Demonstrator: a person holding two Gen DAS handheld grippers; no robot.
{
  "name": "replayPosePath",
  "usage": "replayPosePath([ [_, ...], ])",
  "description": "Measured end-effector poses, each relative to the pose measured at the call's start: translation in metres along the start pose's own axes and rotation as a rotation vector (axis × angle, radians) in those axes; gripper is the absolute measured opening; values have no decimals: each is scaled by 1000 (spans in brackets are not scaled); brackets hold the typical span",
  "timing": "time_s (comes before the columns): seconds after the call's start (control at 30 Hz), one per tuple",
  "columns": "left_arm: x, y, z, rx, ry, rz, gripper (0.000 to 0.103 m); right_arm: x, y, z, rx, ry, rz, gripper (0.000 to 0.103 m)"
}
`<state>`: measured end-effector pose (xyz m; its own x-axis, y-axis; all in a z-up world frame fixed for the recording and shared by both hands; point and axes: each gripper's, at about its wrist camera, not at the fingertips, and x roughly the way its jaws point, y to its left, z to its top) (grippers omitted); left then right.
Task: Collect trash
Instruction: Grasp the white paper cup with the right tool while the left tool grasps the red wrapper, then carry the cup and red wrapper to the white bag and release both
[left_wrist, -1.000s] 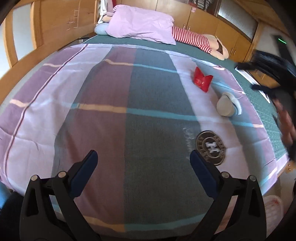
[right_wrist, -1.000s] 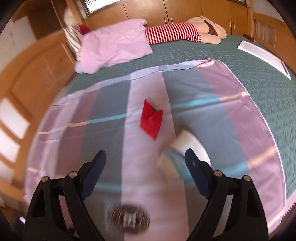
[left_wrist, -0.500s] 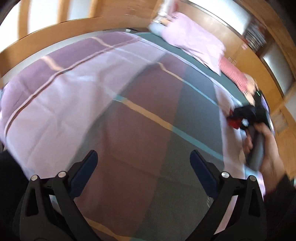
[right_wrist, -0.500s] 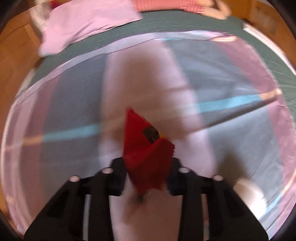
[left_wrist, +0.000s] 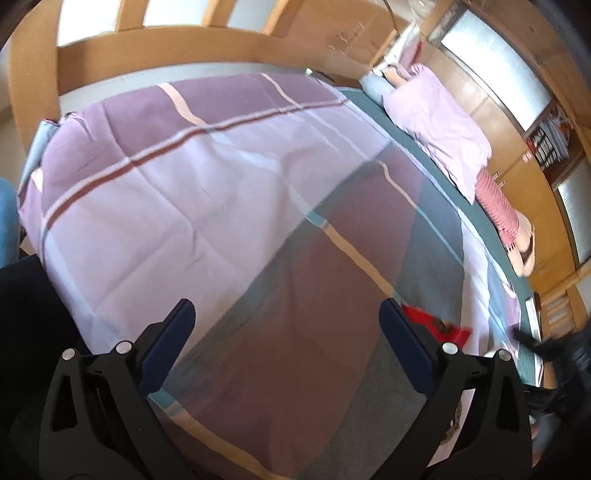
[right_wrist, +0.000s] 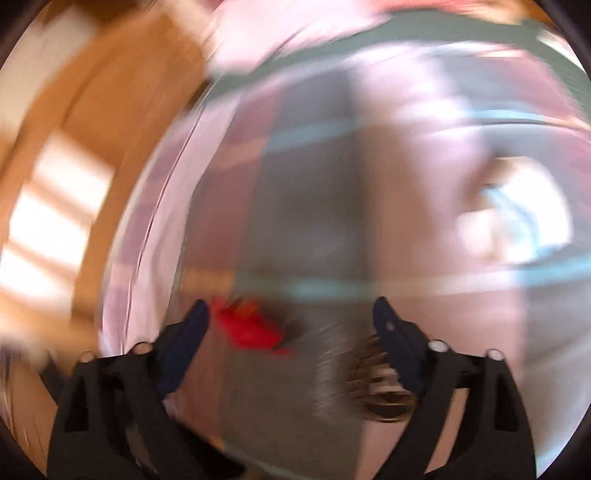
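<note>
A red wrapper (left_wrist: 439, 325) lies on the plaid bedspread (left_wrist: 207, 192), just right of my left gripper's right finger. My left gripper (left_wrist: 286, 321) is open and empty above the spread. The right wrist view is heavily blurred. There my right gripper (right_wrist: 291, 317) is open, and the red wrapper (right_wrist: 251, 330) lies on the spread beside its left finger, not held. A round brown lid (right_wrist: 380, 384) lies partly behind the right finger. A white paper cup (right_wrist: 517, 225) lies to the upper right.
A lilac pillow (left_wrist: 439, 125) and a striped stuffed doll (left_wrist: 498, 210) lie at the head of the bed. A wooden bed frame (left_wrist: 177, 44) curves round the far side. Wooden cabinets (left_wrist: 517, 129) stand behind.
My right gripper was shut on the red wrapper half a second ago; now it is open and the wrapper lies on the spread. The left gripper has swung left across the bed.
</note>
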<state>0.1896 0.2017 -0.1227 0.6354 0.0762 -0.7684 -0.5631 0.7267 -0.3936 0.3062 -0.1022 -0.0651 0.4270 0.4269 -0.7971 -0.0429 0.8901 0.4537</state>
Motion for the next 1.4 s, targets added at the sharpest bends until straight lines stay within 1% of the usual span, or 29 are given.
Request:
replayPosePath([
  [0.03, 0, -1, -1, 6, 7, -6, 99, -11, -18, 4, 96, -46, -32, 98],
  [0.07, 2, -2, -2, 11, 15, -14, 99, -20, -49, 7, 271, -88, -63, 99],
  [0.13, 5, -6, -4, 27, 26, -24, 99, -18, -94, 8, 521, -94, -71, 99],
  [0.2, 7, -11, -6, 47, 38, -39, 99, -5, -122, 16, 611, -78, -61, 99],
  [0.23, 8, -13, -7, 57, 43, -46, 99, 5, -130, 25, 615, -74, -88, 99],
  [0.27, 9, -15, -9, 64, 45, -49, 99, 14, -131, 34, 603, -71, -122, 99],
  [0.33, 12, -20, -10, 76, 51, -59, 99, 37, -128, 51, 517, -67, -222, 99],
  [0.37, 13, -22, -10, 77, 53, -67, 99, 43, -128, 56, 493, -73, -267, 96],
  [0.4, 14, -23, -10, 78, 58, -79, 99, 48, -131, 60, 486, -75, -288, 85],
  [0.43, 17, -25, -10, 79, 69, -95, 99, 54, -130, 62, 466, -69, -325, 82],
  [0.47, 19, -27, -10, 79, 81, -109, 99, 56, -124, 63, 419, -69, -364, 75],
  [0.5, 23, -29, -11, 77, 103, -128, 99, 51, -122, 64, 370, -61, -374, 73],
  [0.57, 27, -31, -12, 74, 118, -141, 99, 54, -109, 56, 272, -20, -314, 72],
  [0.63, 27, -35, -13, 83, 117, -146, 99, 54, -92, 42, 194, 25, -264, 71],
  [0.7, 29, -48, -12, 117, 118, -156, 99, 49, -84, 26, 167, 57, -215, 71],
  [0.77, 32, -69, -13, 203, 123, -184, 99, 35, -82, 7, 163, 67, -181, 71],
  [0.83, 38, -104, -22, 356, 129, -239, 99, 10, -80, -12, 140, 47, -176, 71],
  [0.9, 48, -127, -34, 455, 166, -272, 99, -17, -80, -35, 119, 33, -154, 72],
  [0.93, 56, -139, -41, 507, 188, -265, 99, -22, -81, -37, 117, 35, -125, 72],
  [0.97, 63, -146, -44, 536, 195, -243, 99, -41, -83, -53, 109, 32, -73, 72],
  [1.0, 69, -151, -46, 552, 191, -217, 97, -53, -81, -62, 99, 21, -51, 72],
  [1.03, 74, -153, -46, 553, 184, -218, 89, -71, -79, -77, 70, 3, -36, 72],
  [1.07, 78, -154, -46, 551, 187, -226, 80, -83, -74, -87, 42, -20, -45, 72],
  [1.1, 84, -156, -46, 561, 205, -228, 63, -91, -69, -94, 21, -41, -62, 72],
  [1.17, 85, -157, -49, 603, 178, -211, 49, -113, -67, -117, -17, -75, -106, 72],
  [1.2, 85, -157, -49, 614, 178, -216, 34, -118, -68, -122, -24, -83, -115, 72],
  [1.23, 83, -155, -51, 613, 185, -226, 25, -122, -68, -127, -30, -91, -123, 72],
  [1.3, 77, -148, -50, 599, 173, -236, 23, -132, -71, -137, -45, -116, -144, 72],
  [1.4, 53, -135, -51, 596, 132, -246, 22, -135, -70, -142, -61, -152, -183, 72],
])
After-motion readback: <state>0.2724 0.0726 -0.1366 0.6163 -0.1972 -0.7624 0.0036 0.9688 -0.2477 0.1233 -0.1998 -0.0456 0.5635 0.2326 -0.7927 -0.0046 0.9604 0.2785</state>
